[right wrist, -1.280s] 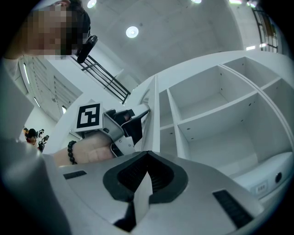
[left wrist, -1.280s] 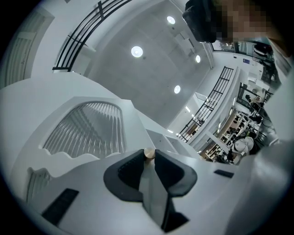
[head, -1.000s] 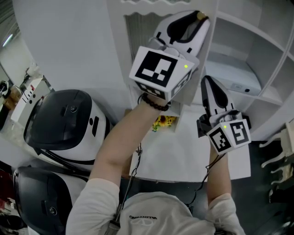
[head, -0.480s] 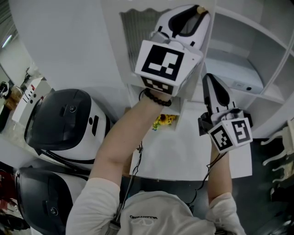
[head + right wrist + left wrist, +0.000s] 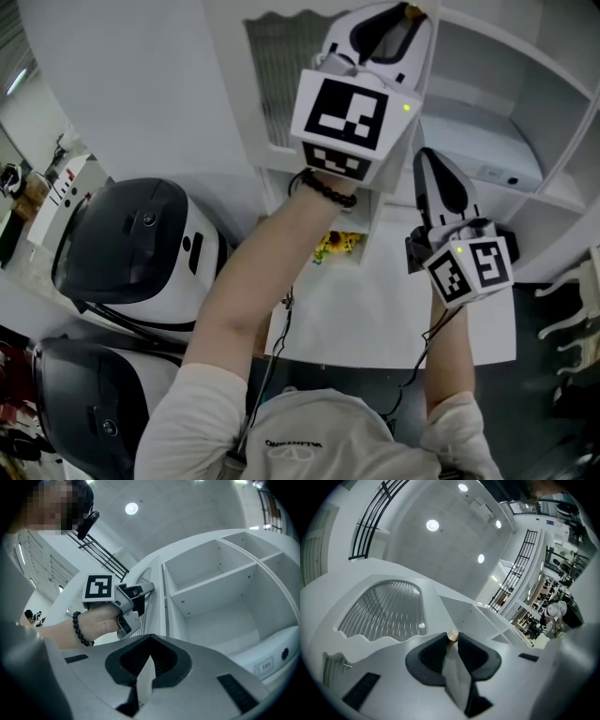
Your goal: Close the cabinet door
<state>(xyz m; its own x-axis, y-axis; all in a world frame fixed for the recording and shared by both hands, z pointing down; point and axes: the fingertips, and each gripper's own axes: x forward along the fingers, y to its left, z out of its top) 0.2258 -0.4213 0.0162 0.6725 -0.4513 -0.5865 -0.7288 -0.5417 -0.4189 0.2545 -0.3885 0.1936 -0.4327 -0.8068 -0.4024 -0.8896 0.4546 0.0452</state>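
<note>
The step in hand looks like the closing swing itself, with the grip already made. The left gripper (image 5: 398, 21) is raised to the free edge of the cabinet door (image 5: 281, 84), and its jaws are shut tight on the small round knob (image 5: 452, 635) at their very tips. Nothing else is between them. To the left of the knob lies the door's ribbed glass panel (image 5: 384, 613). To its right are the white inner walls and open shelves (image 5: 487, 620) of the cabinet, so the door seems not yet home against the frame. How far it stands open is hard to tell from these angles.

The right gripper (image 5: 427, 164) hangs lower, to the right of the door and in front of the open shelves (image 5: 487, 122). Its jaws are closed together and hold nothing. Its own view looks up at the left gripper (image 5: 140, 592) on the door's edge (image 5: 157, 588).

The next move probably calls for the left gripper to carry the knob along the door's arc toward the frame, keeping the pinch firm because the knob is small and held only at the jaw tips. It would need to ease off as the edge meets the cabinet. The right gripper should keep out of the closing gap.
</note>
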